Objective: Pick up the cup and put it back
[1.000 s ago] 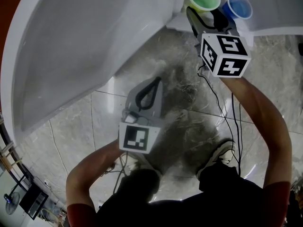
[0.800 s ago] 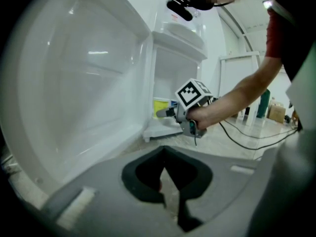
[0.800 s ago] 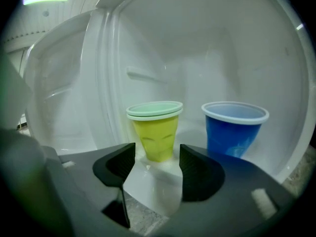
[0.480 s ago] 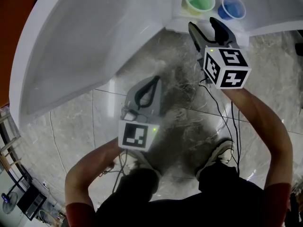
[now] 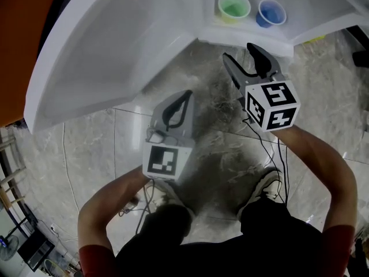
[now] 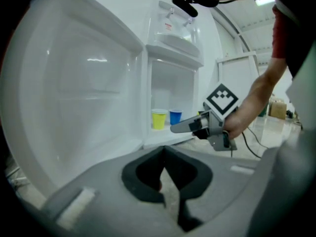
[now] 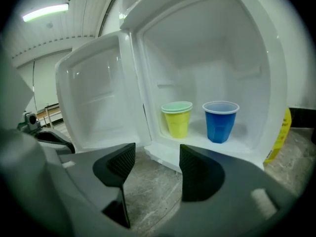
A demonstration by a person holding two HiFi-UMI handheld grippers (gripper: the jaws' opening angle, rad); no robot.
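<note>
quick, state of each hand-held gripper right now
Left hand-held gripper: closed, empty.
Right hand-held gripper: open, jaws have just been opening wider, nothing between them.

Grey marbled floor tiles [image 5: 86, 154] beneath a white fridge [image 5: 115, 45] standing open, strip light [image 7: 45, 12] overhead

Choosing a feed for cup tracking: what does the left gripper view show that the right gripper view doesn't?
Only the left gripper view: the right hand-held gripper seen side-on outside the fridge, and the left hand-held gripper with jaws shut together, empty. Only the right gripper view: the right one's own jaws, which have just been opening, apart with nothing between, plus a yellow tag at the fridge's right edge. Both: yellow cup and blue cup side by side inside, door open.
</note>
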